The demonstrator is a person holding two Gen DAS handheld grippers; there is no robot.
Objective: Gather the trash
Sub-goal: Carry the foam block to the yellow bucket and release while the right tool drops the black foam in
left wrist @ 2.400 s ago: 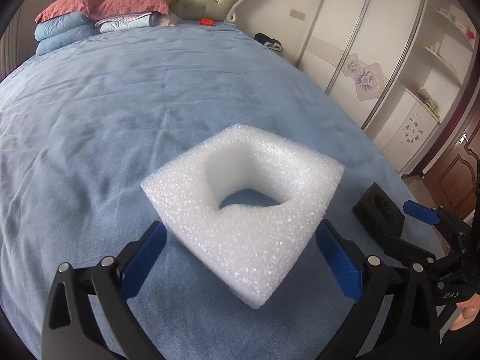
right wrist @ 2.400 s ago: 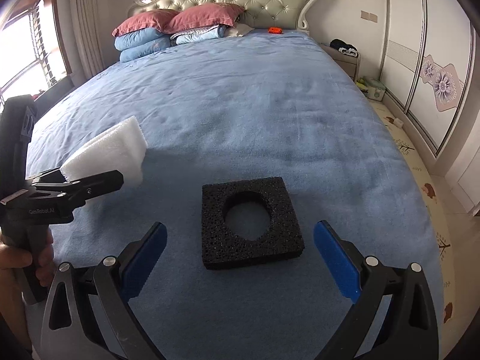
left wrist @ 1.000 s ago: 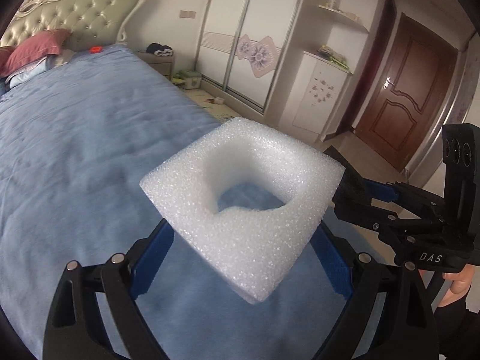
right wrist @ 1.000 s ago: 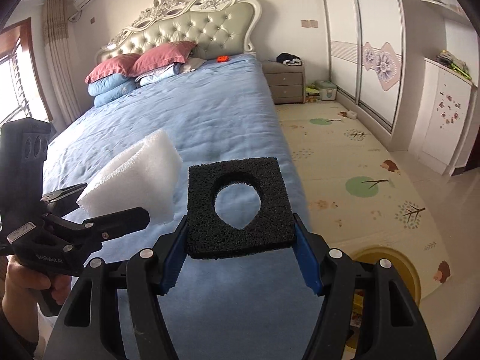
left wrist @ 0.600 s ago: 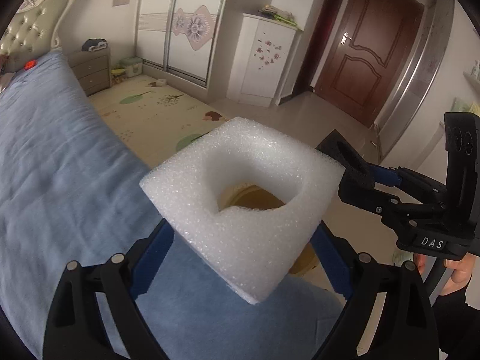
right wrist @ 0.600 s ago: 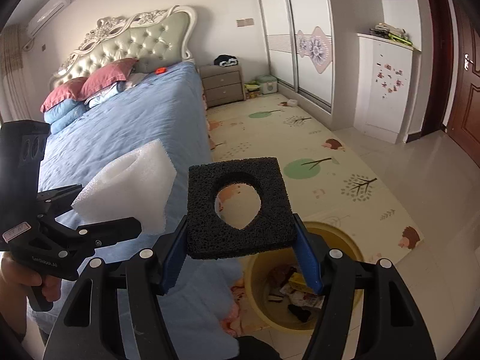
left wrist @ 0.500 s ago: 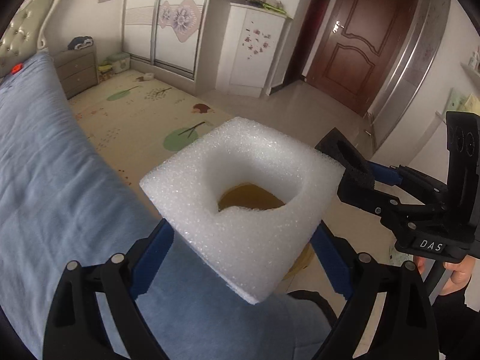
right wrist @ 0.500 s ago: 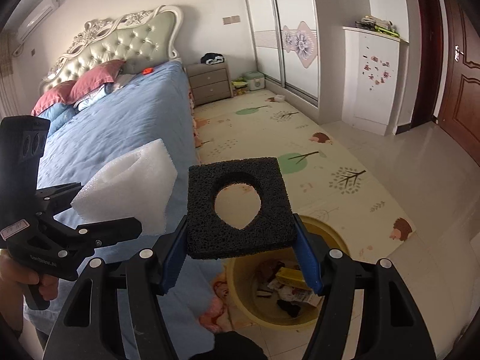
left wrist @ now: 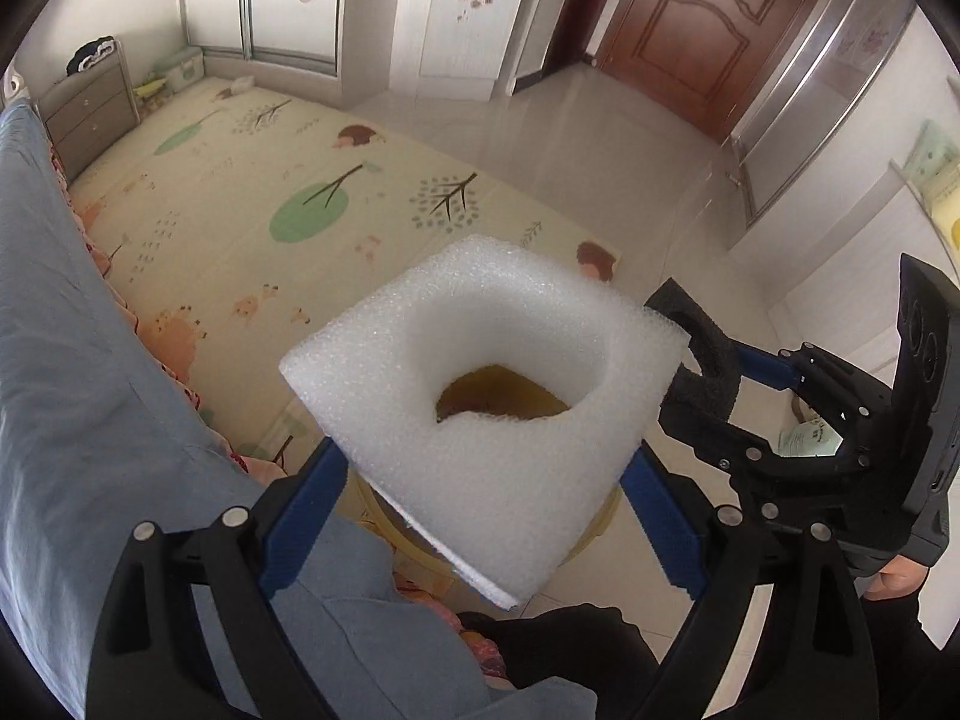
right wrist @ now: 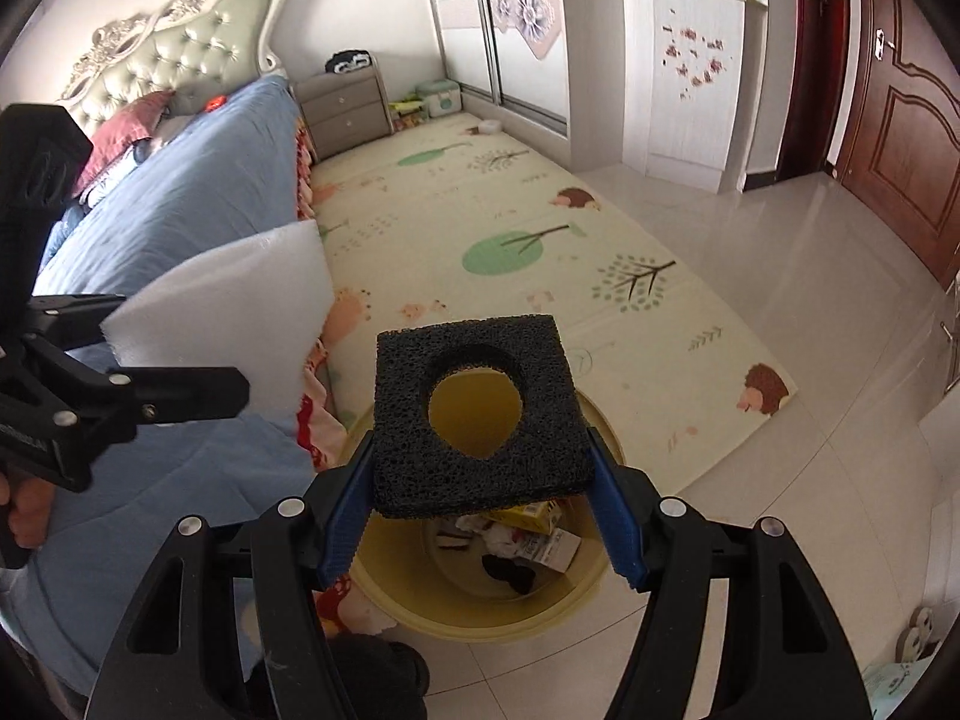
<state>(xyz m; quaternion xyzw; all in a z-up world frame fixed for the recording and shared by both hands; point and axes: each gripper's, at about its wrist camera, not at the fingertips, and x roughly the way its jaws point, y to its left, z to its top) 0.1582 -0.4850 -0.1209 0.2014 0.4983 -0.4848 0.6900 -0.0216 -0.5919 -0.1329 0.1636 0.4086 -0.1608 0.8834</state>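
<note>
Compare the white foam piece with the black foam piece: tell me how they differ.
Colour: the white foam piece is bright white; the black foam piece is dark charcoal.
Texture: the white one looks fine-beaded, the black one coarse and open-pored.
Holder: the white one sits in the left tongs, the black one in the right tongs.
Shared: both are square pads with a round hole, held above the yellow bin.
</note>
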